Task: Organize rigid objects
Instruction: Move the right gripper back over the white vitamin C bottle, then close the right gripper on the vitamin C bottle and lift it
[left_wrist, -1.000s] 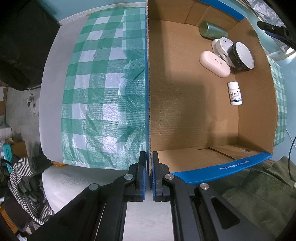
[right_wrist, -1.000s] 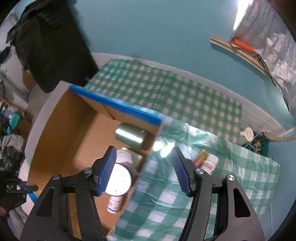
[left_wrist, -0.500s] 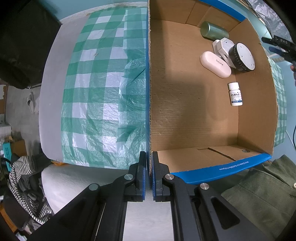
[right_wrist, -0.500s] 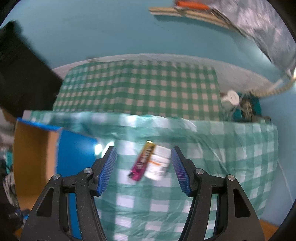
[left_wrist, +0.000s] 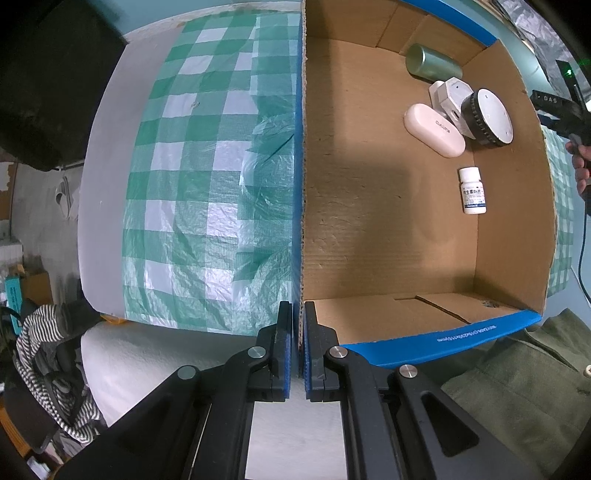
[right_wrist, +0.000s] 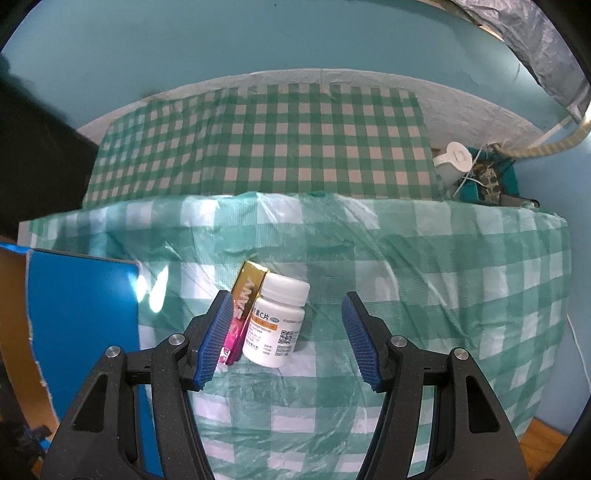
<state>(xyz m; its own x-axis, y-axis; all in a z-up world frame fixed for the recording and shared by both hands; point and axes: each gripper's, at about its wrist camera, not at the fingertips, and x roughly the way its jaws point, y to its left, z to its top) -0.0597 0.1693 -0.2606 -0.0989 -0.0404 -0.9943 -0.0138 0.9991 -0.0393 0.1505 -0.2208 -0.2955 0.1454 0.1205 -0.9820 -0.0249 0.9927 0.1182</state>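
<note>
White pill bottle (right_wrist: 276, 322) lies between right gripper's (right_wrist: 284, 334) parted jaws

the right gripper (right_wrist: 286, 334) has swung off the cardboard box (right_wrist: 77, 314) to frame the white bottle (right_wrist: 276, 320)

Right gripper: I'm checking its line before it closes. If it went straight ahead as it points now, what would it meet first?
Probably the white pill bottle lying between the open fingers of the right gripper, though depth is unclear.
</note>
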